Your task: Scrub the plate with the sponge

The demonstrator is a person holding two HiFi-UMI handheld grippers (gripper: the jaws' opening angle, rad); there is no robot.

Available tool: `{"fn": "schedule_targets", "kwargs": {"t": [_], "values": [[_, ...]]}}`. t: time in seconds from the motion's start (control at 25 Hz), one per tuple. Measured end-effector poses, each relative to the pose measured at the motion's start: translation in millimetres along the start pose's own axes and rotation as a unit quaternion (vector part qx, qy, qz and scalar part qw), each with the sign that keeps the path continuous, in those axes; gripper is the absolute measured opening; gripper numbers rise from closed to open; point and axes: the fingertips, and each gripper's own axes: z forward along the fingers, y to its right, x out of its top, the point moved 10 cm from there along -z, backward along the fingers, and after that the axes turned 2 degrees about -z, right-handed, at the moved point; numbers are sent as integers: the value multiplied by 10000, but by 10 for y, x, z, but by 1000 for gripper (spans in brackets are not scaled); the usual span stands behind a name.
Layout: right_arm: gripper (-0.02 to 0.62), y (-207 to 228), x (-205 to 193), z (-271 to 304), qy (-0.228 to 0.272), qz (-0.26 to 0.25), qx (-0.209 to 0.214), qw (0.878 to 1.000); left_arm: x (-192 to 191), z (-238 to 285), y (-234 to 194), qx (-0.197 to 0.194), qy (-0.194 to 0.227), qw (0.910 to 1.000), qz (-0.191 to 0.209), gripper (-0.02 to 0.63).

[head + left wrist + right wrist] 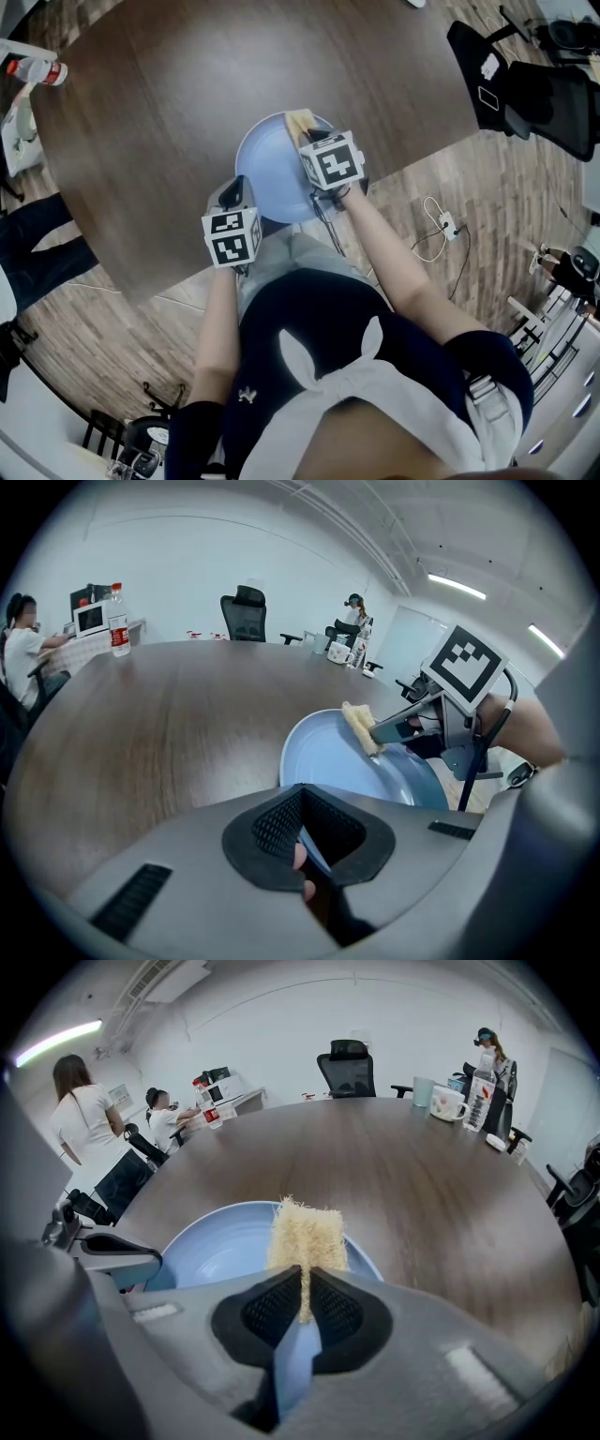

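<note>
left hand-held gripper (302, 846) clamped on plate (330, 757) rim, right hand-held gripper (302, 1302) pinching sponge (306, 1237)

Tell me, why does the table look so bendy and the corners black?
Head view: the wide lens bends the table. Left gripper view: black corners ring the picture, ceiling lights glare white. Right gripper view: the sponge and plate look sharp.

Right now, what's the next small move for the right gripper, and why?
Probably sweep the sponge inward across the plate. The right gripper pinches it at the far rim, the left gripper clamps the near rim, and the plate's middle lies uncovered.
</note>
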Motion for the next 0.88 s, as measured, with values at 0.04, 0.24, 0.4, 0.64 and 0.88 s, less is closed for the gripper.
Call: {"fn": "schedule_targets", "kwargs": {"t": [0.04,0.24,0.4,0.64,0.88], "values": [[26,14,-10,-8,-11,18,-17,10000,-2,-1,0,0,2,10000,-2,6],[26,86,-79,-56,-88,99,-101,9999,-12,-3,7,9,-11,10000,13,6],[26,152,-136,-105,-121,143,-186,9997,-13,2,47,23,-9,10000,16,6],[26,180,-203,-141,-151,206,-262,9993,-30,-4,51,43,-21,10000,12,6],[26,208,-226,-162,-145,228,-265,9993,-50,-38,77,92,-57,9999,16,6]]}}
